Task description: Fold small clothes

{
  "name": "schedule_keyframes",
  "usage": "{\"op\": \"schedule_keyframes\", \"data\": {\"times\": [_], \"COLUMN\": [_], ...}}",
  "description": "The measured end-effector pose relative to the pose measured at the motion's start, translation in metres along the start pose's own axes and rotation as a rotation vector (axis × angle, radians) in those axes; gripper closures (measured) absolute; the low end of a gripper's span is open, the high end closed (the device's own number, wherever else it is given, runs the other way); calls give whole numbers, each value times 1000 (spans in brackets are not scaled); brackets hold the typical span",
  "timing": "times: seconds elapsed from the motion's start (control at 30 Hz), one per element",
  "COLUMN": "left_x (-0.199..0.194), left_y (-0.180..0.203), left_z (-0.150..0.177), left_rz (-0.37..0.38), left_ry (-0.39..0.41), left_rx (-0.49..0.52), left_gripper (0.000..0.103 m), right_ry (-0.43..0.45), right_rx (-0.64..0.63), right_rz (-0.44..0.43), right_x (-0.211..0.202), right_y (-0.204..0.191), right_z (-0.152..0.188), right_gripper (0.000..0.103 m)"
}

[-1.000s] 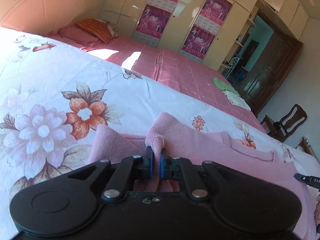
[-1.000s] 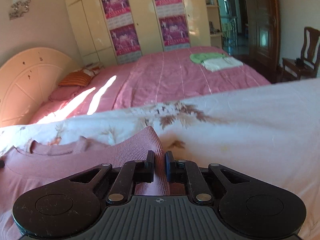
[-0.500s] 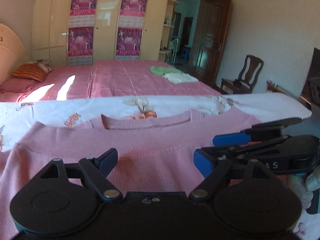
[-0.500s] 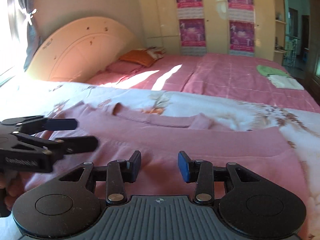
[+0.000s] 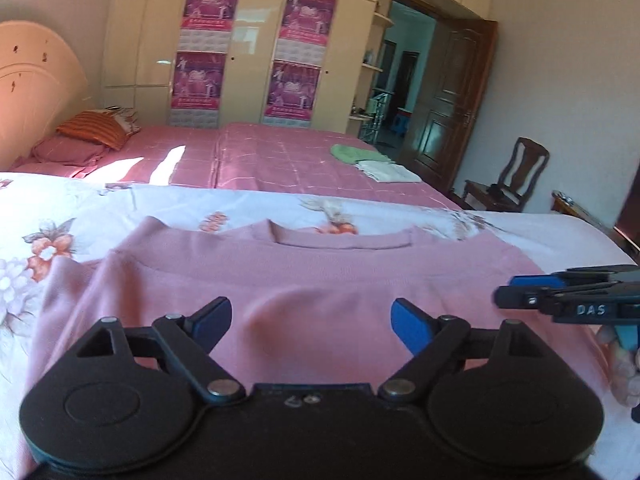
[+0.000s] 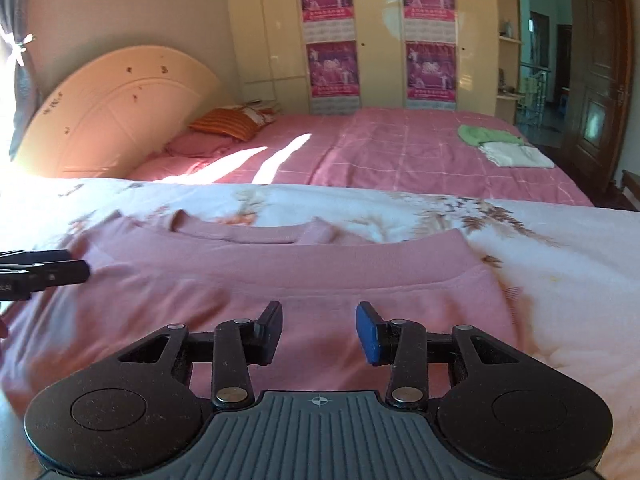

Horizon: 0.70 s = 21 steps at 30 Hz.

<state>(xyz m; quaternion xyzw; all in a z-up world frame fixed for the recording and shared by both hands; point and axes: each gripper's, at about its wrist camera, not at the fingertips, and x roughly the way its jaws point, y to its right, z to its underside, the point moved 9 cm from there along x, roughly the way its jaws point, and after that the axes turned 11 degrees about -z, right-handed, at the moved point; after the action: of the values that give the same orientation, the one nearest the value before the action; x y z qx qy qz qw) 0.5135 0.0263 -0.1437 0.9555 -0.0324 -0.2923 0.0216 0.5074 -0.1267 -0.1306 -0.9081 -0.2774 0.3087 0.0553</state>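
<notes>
A pink knit sweater lies flat on the floral bedspread, neckline on the far side, with a fold edge across it. It also shows in the right wrist view. My left gripper is open and empty above the sweater's near part. My right gripper is open and empty above the sweater's near right part. The right gripper shows at the right edge of the left wrist view. The left gripper shows at the left edge of the right wrist view.
Beyond the floral bedspread is a pink bed with an orange striped pillow and folded green and white clothes. A wardrobe with posters lines the far wall. A wooden chair stands by the door.
Both grippers let go of the sweater's sleeves and opened. They drew back toward the near edge, and the two have moved a little apart since half a second ago.
</notes>
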Motion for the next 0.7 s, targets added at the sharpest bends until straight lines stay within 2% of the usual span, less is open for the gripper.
{"op": "schedule_keyframes", "data": {"times": [0.1,0.13,0.17,0.2,0.27,0.3,0.37,0.4,0.43,0.47,0.57,0.63,0.7], "left_x": [2,6,7,5,-6,-14,-22,-19,-14,-14,-30,-43,-41], "left_y": [22,22,24,24,23,22,25,24,22,21,12,-4,-31], "left_z": [27,37,42,43,36,33,36,43,51,55,49,46,54], "left_rz": [8,-15,-46,-58,-72,-62,-24,-44,-72,-76,-110,-134,-189], "left_ry": [-42,-70,-53,-48,-56,-33,-19,-41,-66,-52,-40,-7,-55], "left_rx": [32,53,107,132,131,116,88,86,91,98,92,74,56], "left_gripper": [16,17,17,17,20,19,14,14,12,11,13,13,13], "right_ry": [-19,-48,-84,-71,-68,-42,-12,-26,-53,-81,-58,25,20], "right_rx": [-50,-77,-107,-129,-122,-112,-88,-98,-126,-149,-137,-135,-113], "right_rz": [-35,-25,10,22,46,46,-3,-20,0,32,56,99,176], "right_x": [7,14,22,24,18,11,2,3,8,14,4,-22,-40], "right_y": [-41,-48,-46,-45,-45,-48,-60,-69,-74,-74,-69,-57,-29], "right_z": [18,27,38,41,39,35,33,38,46,55,54,44,50], "right_gripper": [62,62,62,62,62,62,62,62,62,62,62,62,62]}}
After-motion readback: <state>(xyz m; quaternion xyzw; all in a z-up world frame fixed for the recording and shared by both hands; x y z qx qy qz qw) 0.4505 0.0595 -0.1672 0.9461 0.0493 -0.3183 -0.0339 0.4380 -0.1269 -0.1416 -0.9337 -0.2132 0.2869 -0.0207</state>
